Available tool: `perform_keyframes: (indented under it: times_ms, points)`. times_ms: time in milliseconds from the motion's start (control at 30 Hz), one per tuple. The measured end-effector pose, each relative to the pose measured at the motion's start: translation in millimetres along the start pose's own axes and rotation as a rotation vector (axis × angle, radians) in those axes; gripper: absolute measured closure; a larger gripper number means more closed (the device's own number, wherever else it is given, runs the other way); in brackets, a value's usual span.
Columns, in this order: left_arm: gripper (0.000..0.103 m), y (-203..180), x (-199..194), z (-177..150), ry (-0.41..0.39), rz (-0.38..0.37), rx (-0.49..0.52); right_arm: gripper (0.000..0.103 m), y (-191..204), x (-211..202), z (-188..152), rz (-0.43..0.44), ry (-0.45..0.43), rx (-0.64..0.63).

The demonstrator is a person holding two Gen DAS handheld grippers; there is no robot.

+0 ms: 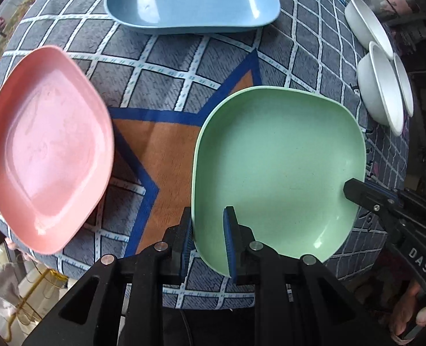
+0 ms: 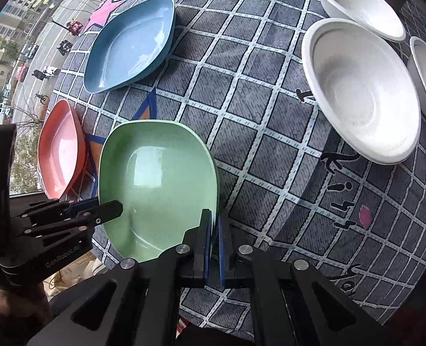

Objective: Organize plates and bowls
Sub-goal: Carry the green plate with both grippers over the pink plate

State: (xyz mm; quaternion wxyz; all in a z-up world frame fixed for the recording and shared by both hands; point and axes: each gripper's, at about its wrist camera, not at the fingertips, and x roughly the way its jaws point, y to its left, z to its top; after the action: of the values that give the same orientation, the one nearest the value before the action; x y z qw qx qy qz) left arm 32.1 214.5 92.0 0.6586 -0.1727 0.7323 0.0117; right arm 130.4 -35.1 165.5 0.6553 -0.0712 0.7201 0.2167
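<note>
The left gripper (image 1: 208,242) is right at the bottom of the left wrist view, and its two blue pads sit on either side of the near rim of the green plate (image 1: 279,167). One pad is outside the rim and one is inside, with a small gap on the inside, so it looks closed around the rim but maybe not squeezing hard yet. The right gripper (image 2: 213,242) is at the other side of the same plate, and its pads are pressed close together on the plate's edge, so it looks clenched on the green plate. So both grippers have the one plate, one on each side, and the plate lies straight ahead of both of them, touching them. The green plate sits at the near edge of the desk (image 1: 167,75), which has a grey checked cloth on it. The pink plate (image 1: 45,150) lies to the left of the green one, close to the left gripper's side. The blue plate (image 1: 192,0) is farther back, across the cloth. Three white bowls (image 2: 360,89) are on the right side, nearer the right gripper. I think the next step is to lift the green plate and set it on another plate. The pink plate is the closest one, so the move would go left, and both sides should rise together to keep the plate flat.
</note>
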Motion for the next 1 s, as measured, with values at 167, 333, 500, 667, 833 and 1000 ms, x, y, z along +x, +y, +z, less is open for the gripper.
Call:
perform_keyframes:
  times_ms: [167,333,500,667,833,1000]
  points:
    - [0.100,19.3,1.1,0.2,0.018,-0.161,-0.066,0.097,-13.4,1.0,-0.2,-0.003,0.005,0.060]
    - [0.100,2.7,-6.8,-2.3,-0.010,-0.101,0.018,0.097,-21.5,3.2,-1.0,0.005,0.015,0.090]
    - [0.101,6.8,-11.1,-1.2,-0.012,-0.106,0.007,0.097,-21.3,0.6,-1.1,0.014,0.008,0.077]
    - [0.101,11.2,-22.9,6.0,-0.025,-0.102,0.009,0.097,-22.7,-5.1,0.2,0.026,-0.008,0.082]
    - [0.101,0.8,-24.6,3.2,-0.031,-0.055,0.054,0.097,-26.6,-9.0,0.4,0.023,-0.011,0.077]
    - [0.101,0.6,-25.9,2.3,-0.028,-0.050,0.049,0.097,-27.0,-11.9,-4.2,0.025,-0.008,0.070]
